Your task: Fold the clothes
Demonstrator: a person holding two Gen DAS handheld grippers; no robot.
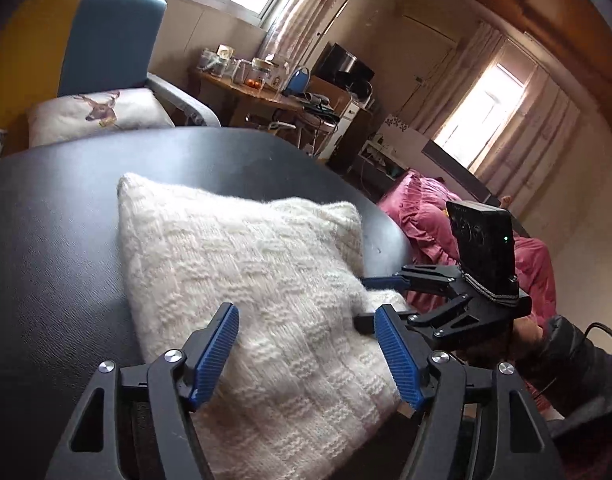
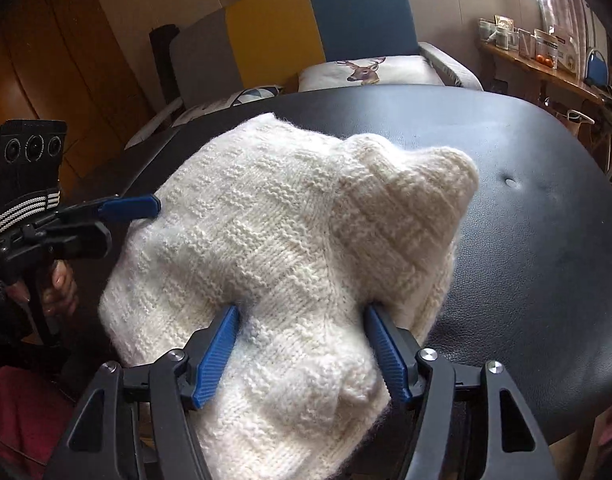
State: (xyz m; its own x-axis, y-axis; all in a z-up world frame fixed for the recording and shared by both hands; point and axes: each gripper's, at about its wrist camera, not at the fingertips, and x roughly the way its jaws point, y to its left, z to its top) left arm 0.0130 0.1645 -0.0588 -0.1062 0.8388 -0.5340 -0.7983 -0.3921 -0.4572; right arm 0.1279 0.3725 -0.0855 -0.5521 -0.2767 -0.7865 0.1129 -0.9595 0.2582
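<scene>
left wrist view: left gripper (image 1: 308,354) has its jaws spread wide, holding nothing, blue pads (image 1: 216,354) hovering over the near part of a cream knit sweater (image 1: 242,272). sweater lies folded on a black padded table (image 1: 58,240), running from between the jaws out ahead of them. right gripper (image 1: 364,300) comes in from the right of the jaws, fingertips at the sweater's right edge; can't tell from this view whether it is pinching.

right wrist view: right gripper (image 2: 302,350) jaws are parted wide, straddling a raised bunch of the sweater (image 2: 274,240), pads pressed into the knit on both sides, not clamped. left gripper (image 2: 118,216) sits left of the jaws, fingers apart at the sweater's left edge, held by a hand (image 2: 58,286).
</scene>
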